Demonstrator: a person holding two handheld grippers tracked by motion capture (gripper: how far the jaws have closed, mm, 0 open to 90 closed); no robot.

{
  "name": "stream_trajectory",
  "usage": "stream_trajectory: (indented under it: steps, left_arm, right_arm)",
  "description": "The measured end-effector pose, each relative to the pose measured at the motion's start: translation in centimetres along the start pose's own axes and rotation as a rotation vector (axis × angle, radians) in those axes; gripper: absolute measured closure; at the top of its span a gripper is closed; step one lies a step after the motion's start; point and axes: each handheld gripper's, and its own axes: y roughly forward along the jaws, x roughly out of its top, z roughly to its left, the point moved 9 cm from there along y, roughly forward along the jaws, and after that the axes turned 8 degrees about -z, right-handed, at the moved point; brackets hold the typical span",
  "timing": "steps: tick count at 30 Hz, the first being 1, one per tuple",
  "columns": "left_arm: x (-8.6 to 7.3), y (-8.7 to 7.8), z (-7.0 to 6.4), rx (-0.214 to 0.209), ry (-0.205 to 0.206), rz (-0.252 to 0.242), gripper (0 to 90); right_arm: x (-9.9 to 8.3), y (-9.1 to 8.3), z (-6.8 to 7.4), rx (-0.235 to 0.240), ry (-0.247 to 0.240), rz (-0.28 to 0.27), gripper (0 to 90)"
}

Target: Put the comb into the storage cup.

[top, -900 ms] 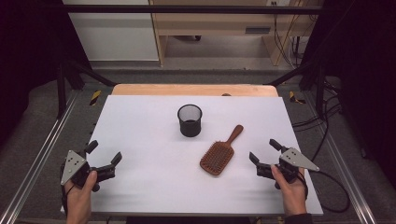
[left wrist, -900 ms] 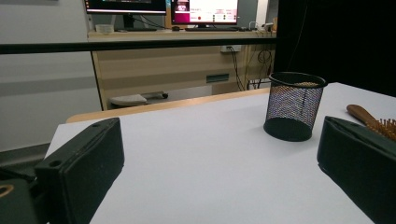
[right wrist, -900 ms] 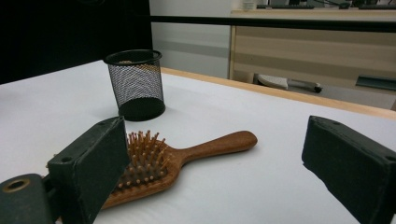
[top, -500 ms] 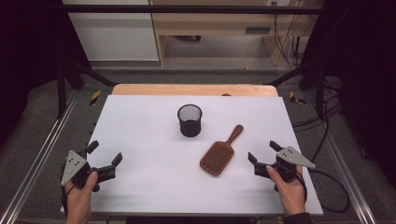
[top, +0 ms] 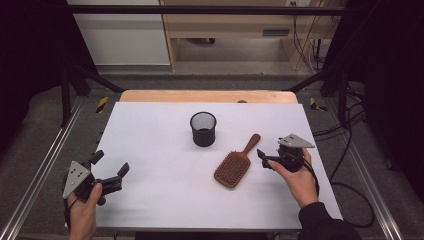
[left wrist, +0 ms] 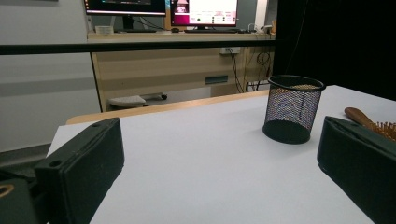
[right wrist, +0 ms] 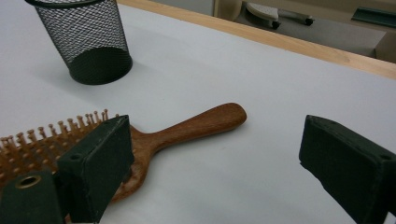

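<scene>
While lying bristles-up just ahead of the right gripper (top: 266,161), jaws wide, one wooden hairbrush (top: 235,165) awaiting pickup: approach step, handle (right wrist: 196,125) next to be straddled and pinched. Beyond, one mesh cup (top: 203,128). Far off, left gripper (top: 111,173) idle, jaws wide.

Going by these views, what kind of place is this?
Probably a lab or office data-collection bench: a white table inside a black metal frame, lit monitors on a wooden desk behind, loose cables on the floor.

Brown wooden hairbrush (top: 233,167); black mesh cup (top: 203,129); white table (top: 150,150).
</scene>
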Motion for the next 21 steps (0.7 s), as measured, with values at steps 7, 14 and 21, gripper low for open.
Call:
stream_trajectory:
  steps: [7, 14, 21]
  left_arm:
    - [0.0, 0.0, 0.1, 0.003, -0.003, -0.002, 1.1]
    - [0.0, 0.0, 0.1, 0.004, -0.005, -0.001, 1.1]
    - [0.1, 0.0, 0.2, 0.004, -0.011, -0.004, 1.1]
  right_arm:
    - [0.3, 1.4, -0.3, -0.001, -0.010, 0.049, 12.0]
    - [1.1, 3.0, -0.2, 0.013, -0.018, 0.093, 17.6]
    - [1.9, 3.8, -0.4, 0.001, -0.017, 0.088, 23.2]
